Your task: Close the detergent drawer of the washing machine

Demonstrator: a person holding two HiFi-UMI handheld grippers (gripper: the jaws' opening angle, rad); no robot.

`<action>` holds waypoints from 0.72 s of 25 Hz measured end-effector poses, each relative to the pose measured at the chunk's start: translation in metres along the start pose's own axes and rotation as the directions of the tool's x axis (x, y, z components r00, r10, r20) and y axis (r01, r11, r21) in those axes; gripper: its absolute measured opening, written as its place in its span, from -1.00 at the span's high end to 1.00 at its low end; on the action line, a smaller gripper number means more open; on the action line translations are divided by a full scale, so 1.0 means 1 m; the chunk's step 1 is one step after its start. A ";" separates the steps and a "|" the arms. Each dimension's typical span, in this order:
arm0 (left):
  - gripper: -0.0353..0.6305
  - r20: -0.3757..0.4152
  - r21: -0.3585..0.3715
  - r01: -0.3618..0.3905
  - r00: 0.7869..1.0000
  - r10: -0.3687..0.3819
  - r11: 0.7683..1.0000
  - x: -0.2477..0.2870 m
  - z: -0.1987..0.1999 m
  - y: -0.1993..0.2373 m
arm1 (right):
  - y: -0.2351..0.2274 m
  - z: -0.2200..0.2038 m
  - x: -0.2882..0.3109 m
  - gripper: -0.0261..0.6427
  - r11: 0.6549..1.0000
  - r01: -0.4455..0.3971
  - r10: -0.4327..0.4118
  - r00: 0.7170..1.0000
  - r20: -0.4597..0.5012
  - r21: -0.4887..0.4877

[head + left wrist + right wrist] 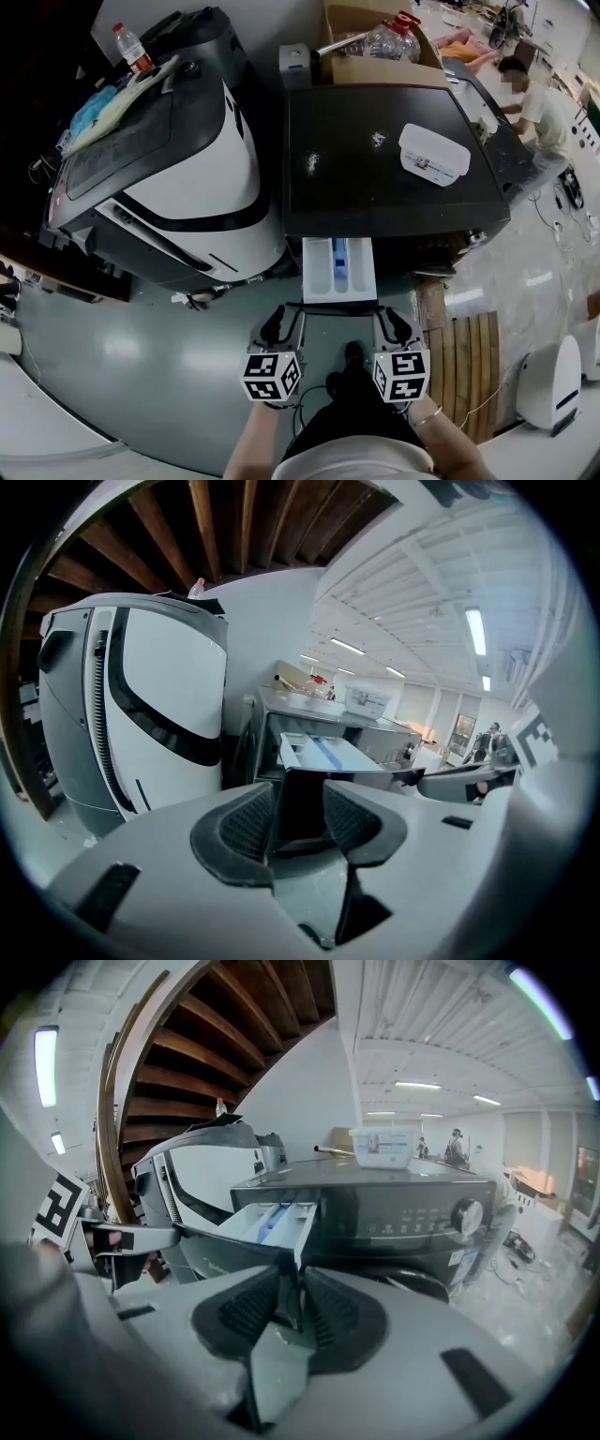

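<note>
The dark washing machine [356, 187] has its detergent drawer [339, 270] pulled out toward me, white inside with a blue compartment. The drawer's dark front panel runs between my two grippers. My left gripper [284, 325] is at the panel's left end, and in the left gripper view the panel's end fills the gap between the jaws [300, 808]. At the right end is my right gripper [392, 325], its jaws closed round the panel's thin edge [292, 1302]. The drawer [267, 1222] juts out left of the control knob [466, 1215].
A large white and black machine [187, 178] stands close to the left of the washer. A white box [434, 155] lies on the washer's top, with a cardboard box [375, 47] behind it. A wooden pallet [469, 366] lies at the right, where a person [539, 108] sits farther back.
</note>
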State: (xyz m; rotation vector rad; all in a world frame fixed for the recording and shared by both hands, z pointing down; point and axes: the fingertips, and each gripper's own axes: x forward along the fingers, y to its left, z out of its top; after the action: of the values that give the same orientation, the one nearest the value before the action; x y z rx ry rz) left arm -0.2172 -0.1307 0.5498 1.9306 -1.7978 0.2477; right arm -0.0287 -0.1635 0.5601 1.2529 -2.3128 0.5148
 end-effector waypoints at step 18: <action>0.45 0.002 -0.008 0.011 1.000 -0.011 1.000 0.010 0.003 -0.004 | -0.005 0.007 0.009 0.67 1.000 0.009 -0.009 1.000 -0.004 -0.014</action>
State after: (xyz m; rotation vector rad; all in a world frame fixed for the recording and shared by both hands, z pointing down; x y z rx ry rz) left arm -0.2125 -0.1412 0.5508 1.9358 -1.7857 0.2352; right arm -0.0302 -0.1762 0.5603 1.2542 -2.3024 0.4975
